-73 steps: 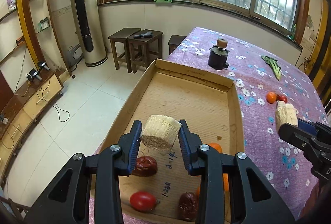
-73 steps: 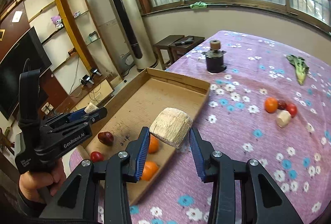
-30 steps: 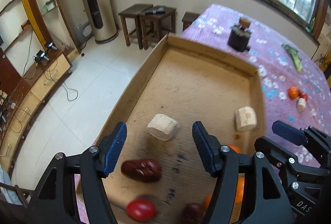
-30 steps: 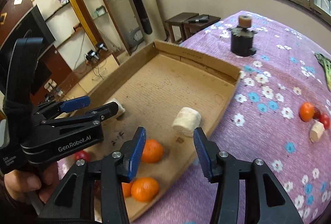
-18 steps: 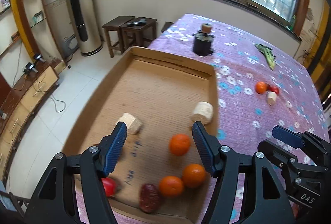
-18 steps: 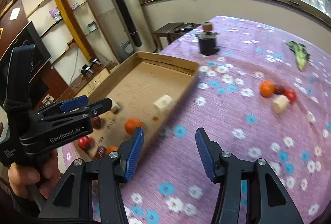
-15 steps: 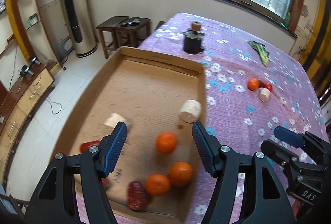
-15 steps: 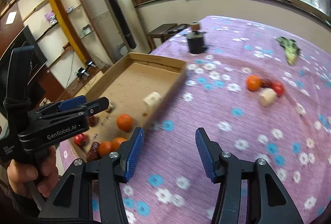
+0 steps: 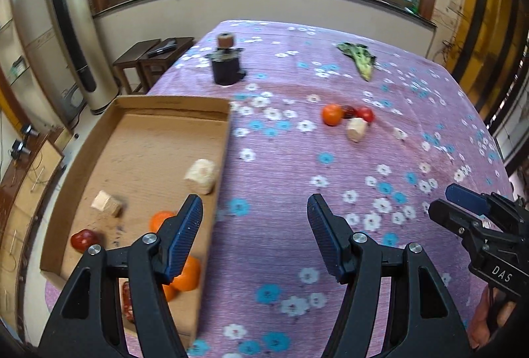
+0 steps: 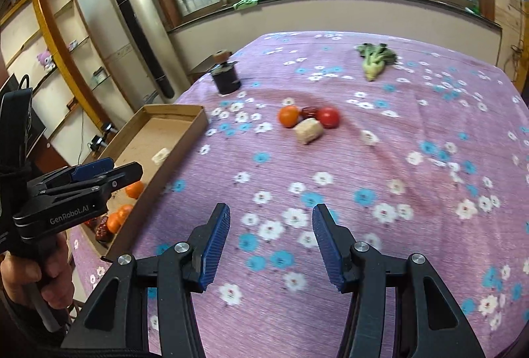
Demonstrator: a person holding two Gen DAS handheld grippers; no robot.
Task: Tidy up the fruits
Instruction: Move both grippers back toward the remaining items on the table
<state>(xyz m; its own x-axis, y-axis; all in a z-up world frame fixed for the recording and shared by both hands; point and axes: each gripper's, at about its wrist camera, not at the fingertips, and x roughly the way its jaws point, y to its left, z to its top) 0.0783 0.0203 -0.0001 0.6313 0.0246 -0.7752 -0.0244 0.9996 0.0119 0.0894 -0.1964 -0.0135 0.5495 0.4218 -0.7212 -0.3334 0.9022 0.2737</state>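
Ahead, bare purple flowered tablecloth (image 10: pixel 413 192) stretches between the spread, empty right gripper (image 10: pixel 271 242) and the orange, red and beige fruit cluster (image 10: pixel 307 123) at twelve o'clock; the left gripper (image 9: pixel 254 239), fingers parted and empty, straddles the shallow brown cardboard tray's (image 9: pixel 221 159) right wall.

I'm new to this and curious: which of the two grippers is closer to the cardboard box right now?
Left. The left gripper hangs over the cardboard box's right wall; the right gripper is out over the purple tablecloth, beyond it.
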